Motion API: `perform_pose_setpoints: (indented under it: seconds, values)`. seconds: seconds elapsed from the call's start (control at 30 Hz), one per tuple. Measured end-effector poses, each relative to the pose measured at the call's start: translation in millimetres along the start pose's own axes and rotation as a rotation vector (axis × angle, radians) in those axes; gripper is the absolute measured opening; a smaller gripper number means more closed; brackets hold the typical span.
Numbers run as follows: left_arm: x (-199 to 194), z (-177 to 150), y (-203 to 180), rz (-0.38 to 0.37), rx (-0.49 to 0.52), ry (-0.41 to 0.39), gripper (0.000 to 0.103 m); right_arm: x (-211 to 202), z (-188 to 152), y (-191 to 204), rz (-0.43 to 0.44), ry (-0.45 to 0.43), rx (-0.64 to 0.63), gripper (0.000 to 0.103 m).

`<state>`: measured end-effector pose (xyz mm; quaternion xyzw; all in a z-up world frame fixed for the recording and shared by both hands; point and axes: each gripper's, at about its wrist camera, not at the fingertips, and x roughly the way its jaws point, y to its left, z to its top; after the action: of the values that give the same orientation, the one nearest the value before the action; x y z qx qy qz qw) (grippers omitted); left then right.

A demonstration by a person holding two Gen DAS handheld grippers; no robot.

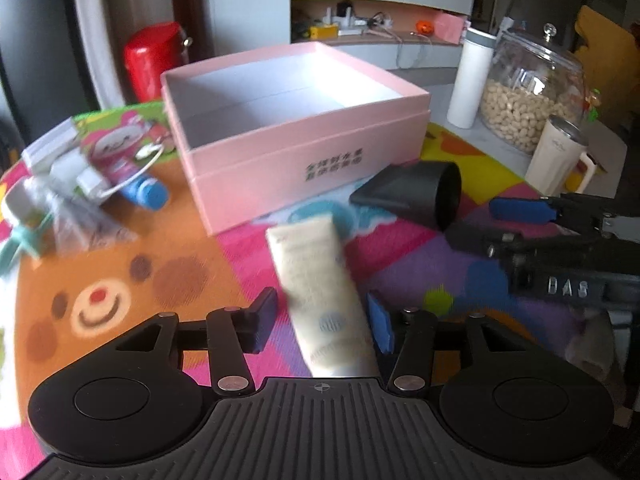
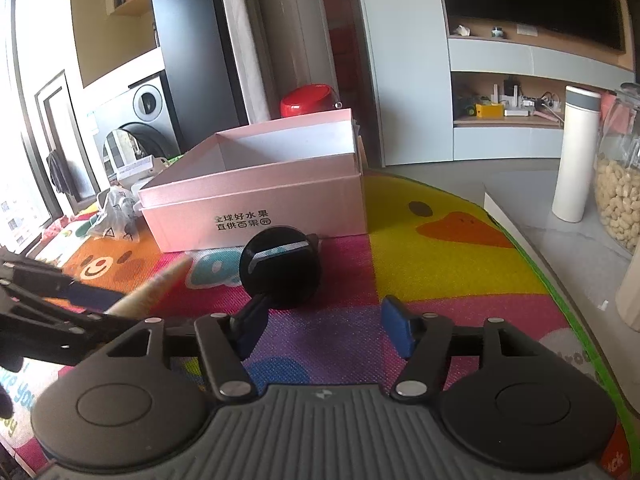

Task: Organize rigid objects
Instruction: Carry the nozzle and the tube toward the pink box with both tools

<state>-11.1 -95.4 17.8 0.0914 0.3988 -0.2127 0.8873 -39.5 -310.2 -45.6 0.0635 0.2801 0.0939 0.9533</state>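
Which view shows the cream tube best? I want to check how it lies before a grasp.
The left wrist view: the cream tube lies lengthwise on the mat between the open pads of the left hand-held gripper, nearly its full length visible. The right wrist view shows only a blurred, foreshortened sliver at the left.

On the mat (image 1: pixel 120 264) stands one pink box (image 1: pixel 296 160). Beside it lie one cream tube (image 1: pixel 320 304) and one black nozzle (image 1: pixel 416 196). Left of the box sits one heap of small items (image 1: pixel 92 172), too jumbled to count. Behind are one red pot (image 1: pixel 150 58), one white flask (image 1: pixel 472 80), one glass jar (image 1: pixel 534 92) of nuts and one mug (image 1: pixel 558 160). Two grippers show, one left (image 1: pixel 322 322) and one right (image 2: pixel 320 326).
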Motion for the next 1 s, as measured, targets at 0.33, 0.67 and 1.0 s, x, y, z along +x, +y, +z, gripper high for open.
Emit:
perform_pose_setpoints:
  seconds: [0.33,0.67,1.0]
  values:
    - [-7.8,-14.4,-0.8,-0.05,0.058,-0.053,0.042,21.4,43.1,21.1,0.08,0.065,-0.137,0.078]
    - [-15.1,-25.4,3.7,-0.074,0.097,-0.093,0.042,41.8,46.1,34.5,0.087,0.158,-0.154,0.05]
    - [-58.9,-1.9,35.0,-0.118,0.03,-0.236,0.013,-28.4,75.7,35.1,0.069,0.009,-0.203,0.047]
